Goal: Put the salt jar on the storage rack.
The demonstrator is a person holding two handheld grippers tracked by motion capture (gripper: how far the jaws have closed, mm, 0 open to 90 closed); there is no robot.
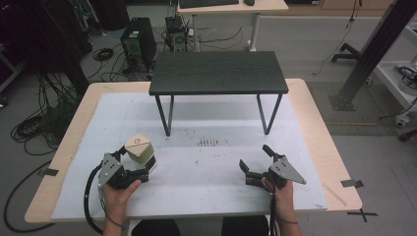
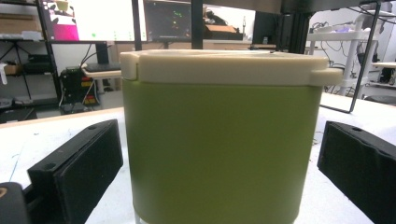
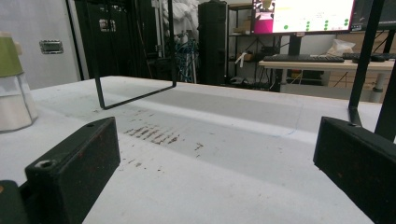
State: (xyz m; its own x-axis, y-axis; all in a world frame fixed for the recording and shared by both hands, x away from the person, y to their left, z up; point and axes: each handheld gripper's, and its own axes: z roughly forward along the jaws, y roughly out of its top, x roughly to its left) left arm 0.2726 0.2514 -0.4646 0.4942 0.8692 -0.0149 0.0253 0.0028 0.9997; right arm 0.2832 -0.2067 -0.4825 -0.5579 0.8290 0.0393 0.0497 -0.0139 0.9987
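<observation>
Hiding its own base below the left gripper view's bottom edge: green container; cropping at the right gripper view's left edge too.

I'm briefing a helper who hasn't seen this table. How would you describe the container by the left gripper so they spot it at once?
On the white mat covering the table, look in front of the black shelf, toward the near left. Between the open jaws of the left gripper stands a green container with a cream lid, the mat's one coloured item.

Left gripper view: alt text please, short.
A green container with a cream lid stands close up between the left gripper's two black fingers, with a gap on each side. It rests on the white table; monitors glow behind.
</observation>
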